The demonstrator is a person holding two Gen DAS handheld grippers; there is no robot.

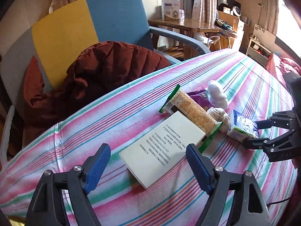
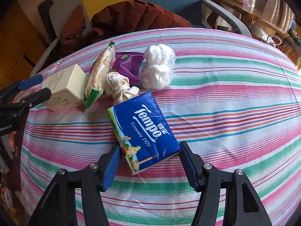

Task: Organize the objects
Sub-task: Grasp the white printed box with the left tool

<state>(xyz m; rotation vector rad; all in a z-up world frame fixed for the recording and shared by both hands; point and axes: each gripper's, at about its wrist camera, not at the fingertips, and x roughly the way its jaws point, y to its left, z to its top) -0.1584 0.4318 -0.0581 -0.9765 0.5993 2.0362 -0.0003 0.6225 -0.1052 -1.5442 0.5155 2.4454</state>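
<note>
Sunlit and cluttered, the room holds a bed with a striped sheet (image 2: 225, 98) in pink, green and white, and behind it an armchair (image 1: 116, 15) with a blue and yellow back and a rust-red quilted jacket (image 1: 105, 71) heaped on its seat. A wooden side table (image 1: 180, 25) with a small carton stands further back by the curtains. On the sheet a small cluster of things lies close together: a cream box (image 1: 163, 148) printed with small text, a long cracker packet (image 1: 191, 109) with green ends resting against the box, a purple wrapper (image 2: 128, 66) partly under the other things, a knotted bundle of cream cord (image 2: 120, 88), and a crumpled white plastic bag (image 2: 158, 67) beside the wrapper. A blue tissue pack (image 2: 144, 131) lies nearest the camera in the right wrist view, its far corner just touching the cord bundle. The left gripper (image 1: 148, 167) hangs over the near end of the cream box with its blue pads spread wide, one on each side of the box and neither touching it. The right gripper (image 2: 150, 165) has its pads on either side of the tissue pack's near end, close against its edges, but I cannot tell whether they actually press on it.
</note>
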